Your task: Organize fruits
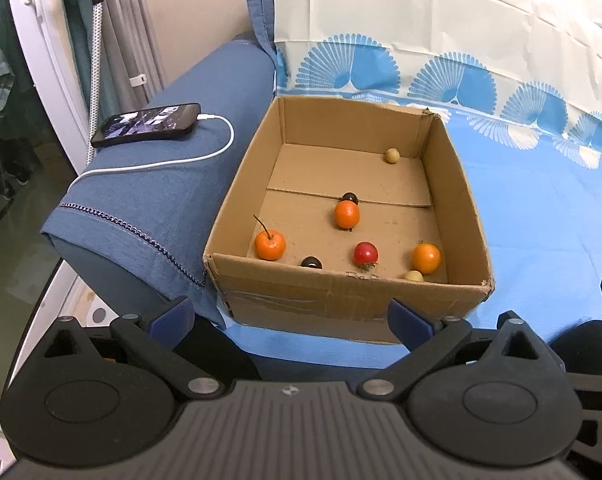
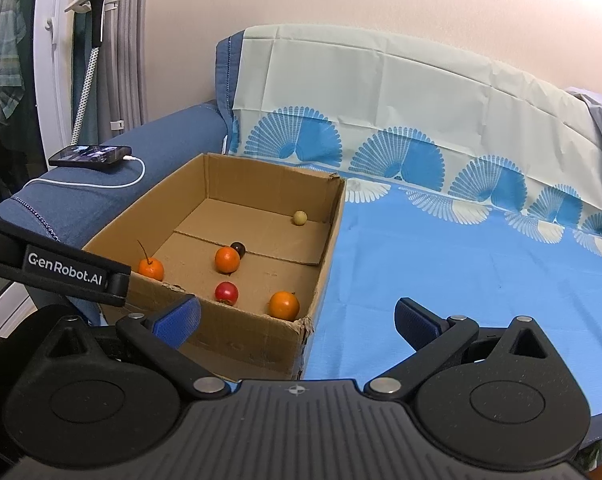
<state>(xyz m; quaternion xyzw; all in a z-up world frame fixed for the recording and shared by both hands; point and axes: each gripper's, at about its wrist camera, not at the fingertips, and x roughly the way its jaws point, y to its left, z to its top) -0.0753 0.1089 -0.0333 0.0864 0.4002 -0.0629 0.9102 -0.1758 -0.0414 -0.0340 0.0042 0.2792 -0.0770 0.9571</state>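
Blue cloth with a fan print [image 1: 541, 208] covers the sofa seat and runs up the backrest, filling the right half of both views. Next in size, the denim-blue armrest [image 1: 153, 192] takes the left middle of the left wrist view. An open cardboard box [image 1: 341, 300] sits on the seat, pressed against that armrest, at the centre of the left wrist view and left of centre in the right wrist view.

Along the bottom of the left wrist view, the left gripper [image 1: 291, 314] has its jaws spread wide with nothing between them, hanging just short of the box's near wall. The right gripper [image 2: 297, 318] is likewise spread and empty at the bottom of its own view, over the box's near right corner and the seat cloth.

A black phone [image 1: 149, 123] lies on the armrest, upper left, with a white cable [image 1: 205, 152] plugged in.

All the fruit lies on the box floor. A stemmed orange fruit [image 1: 269, 245] sits lower left, an orange fruit [image 1: 346, 215] at centre, and another orange fruit [image 1: 425, 258] lower right. A red fruit [image 1: 365, 254] lies between the last two. One dark berry [image 1: 349, 198] touches the central orange fruit; a second dark berry [image 1: 311, 262] peeks over the near wall. A pale round fruit [image 1: 391, 155] rests in the far right corner, another pale fruit [image 1: 413, 276] near the lower right.
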